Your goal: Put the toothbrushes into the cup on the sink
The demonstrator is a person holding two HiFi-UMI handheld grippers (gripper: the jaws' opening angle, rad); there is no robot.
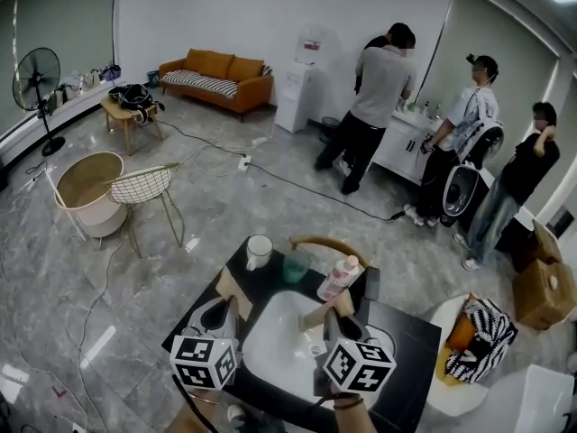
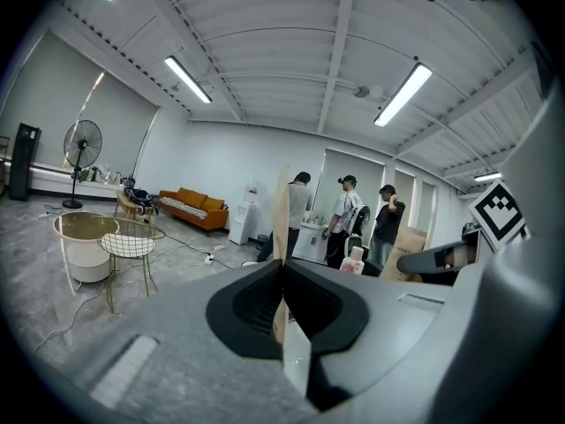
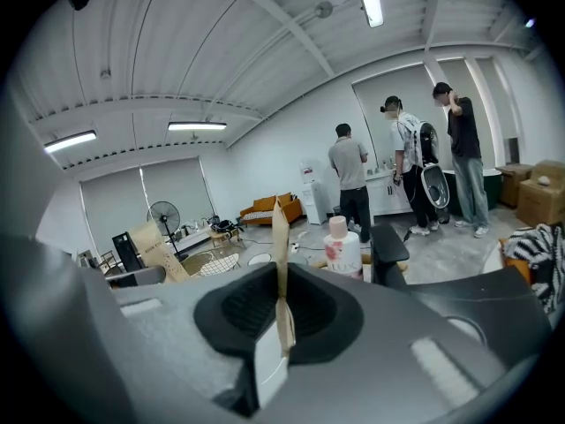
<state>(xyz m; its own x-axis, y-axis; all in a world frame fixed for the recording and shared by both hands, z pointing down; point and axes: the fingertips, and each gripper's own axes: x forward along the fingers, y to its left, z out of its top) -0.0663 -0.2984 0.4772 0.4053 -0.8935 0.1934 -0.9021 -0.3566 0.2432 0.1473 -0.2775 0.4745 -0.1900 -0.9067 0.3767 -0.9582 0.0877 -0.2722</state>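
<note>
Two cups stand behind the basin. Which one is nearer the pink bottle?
The teal cup, which stands between the white cup and the pink bottle; the white one sits farther left, away from the bottle.

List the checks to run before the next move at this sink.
1. Left gripper empty: ok, fingers shut, nothing between them.
2. Right gripper empty: ok, fingers together, nothing between them.
3. Toothbrushes located: not ok, none can be made out in any view.
4. Cup ready: ok, white cup stands upright on the counter, mouth up, with a teal cup beside it.
5. Target cup known: cannot tell which of the two.
6. Way ahead clear: cannot tell, pink bottle stands close ahead of the Right gripper.
</note>
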